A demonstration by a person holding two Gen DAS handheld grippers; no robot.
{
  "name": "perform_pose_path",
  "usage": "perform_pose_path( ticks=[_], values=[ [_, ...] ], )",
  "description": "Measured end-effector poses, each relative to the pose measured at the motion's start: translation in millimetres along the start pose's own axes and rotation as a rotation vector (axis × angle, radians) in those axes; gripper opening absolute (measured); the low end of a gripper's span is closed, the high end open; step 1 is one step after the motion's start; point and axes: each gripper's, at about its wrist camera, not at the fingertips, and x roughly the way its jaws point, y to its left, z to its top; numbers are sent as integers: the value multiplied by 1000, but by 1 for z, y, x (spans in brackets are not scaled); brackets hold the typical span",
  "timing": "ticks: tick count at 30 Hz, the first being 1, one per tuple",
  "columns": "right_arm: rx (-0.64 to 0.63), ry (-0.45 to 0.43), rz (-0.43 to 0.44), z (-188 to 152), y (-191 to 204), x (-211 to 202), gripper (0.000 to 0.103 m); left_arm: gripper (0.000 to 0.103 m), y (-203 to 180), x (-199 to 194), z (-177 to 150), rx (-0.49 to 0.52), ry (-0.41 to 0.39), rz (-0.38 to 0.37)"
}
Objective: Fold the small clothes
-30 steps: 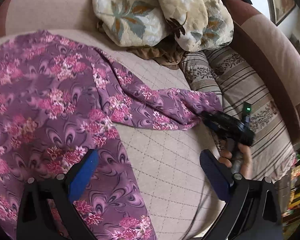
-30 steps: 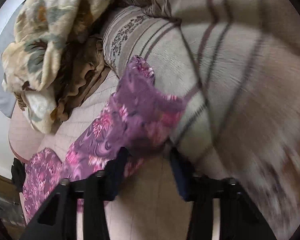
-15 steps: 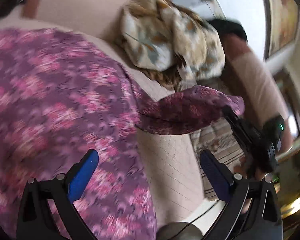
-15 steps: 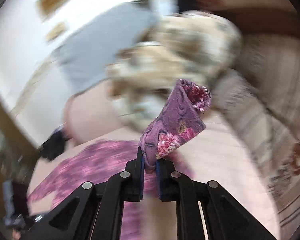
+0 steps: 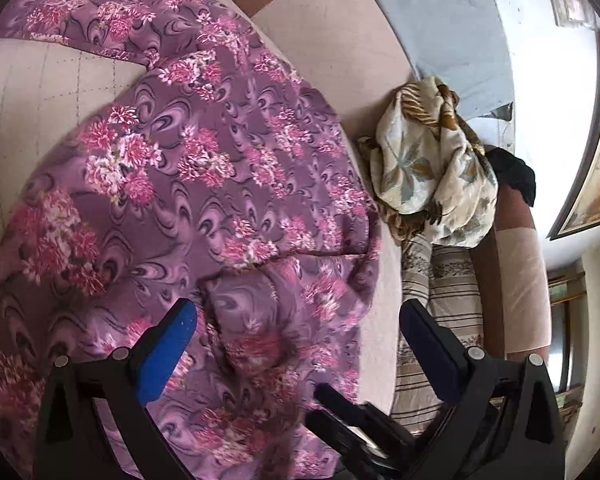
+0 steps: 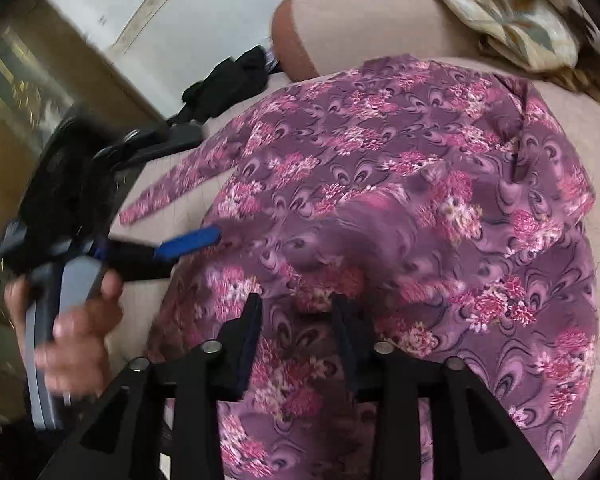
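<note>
Your right gripper (image 6: 296,318) hovers over the purple pink-flowered fabric garment (image 6: 400,208), which lies spread on the beige quilted sofa seat (image 5: 48,92); its jaws are opening, the sleeve end lying between them ungripped. Your left gripper (image 5: 296,320) has its jaws wide apart, clamping nothing.

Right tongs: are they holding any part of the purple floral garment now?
Nothing is held. The right tongs are opening above the purple floral garment, its folded sleeve released.
</note>
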Motion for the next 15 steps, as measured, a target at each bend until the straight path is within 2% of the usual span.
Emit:
perform_pose_path(
  ticks=[1, 2, 3, 6, 7, 9, 11, 14, 15],
  values=[
    [3, -22, -25, -2, -3, -8, 56, 101, 0, 3, -2, 9, -2, 14],
    [24, -59, -40, -3, -9, -20, 67, 101, 0, 7, -4, 21, 2, 29],
    [73, -98, -44, -1, -21, -34, 71, 101, 0, 11, -6, 32, 9, 43],
    [269, -166, -43, 23, -69, -63, 72, 101, -4, 30, -16, 75, 42, 98],
    [336, -169, -69, 34, -90, -70, 72, 101, -2, 33, -20, 93, 44, 112],
    [436, -151, -117, 58, -119, -69, 72, 101, -6, 46, -25, 139, 50, 153],
    [557, -161, -99, 80, -159, -57, 72, 101, -12, 64, -23, 187, 63, 196],
    [711, -233, -151, 81, -211, -52, 73, 97, -11, 86, -21, 244, 81, 269],
    [735, -247, -134, 75, -221, -49, 73, 95, -11, 87, -22, 255, 73, 275]
  ],
)
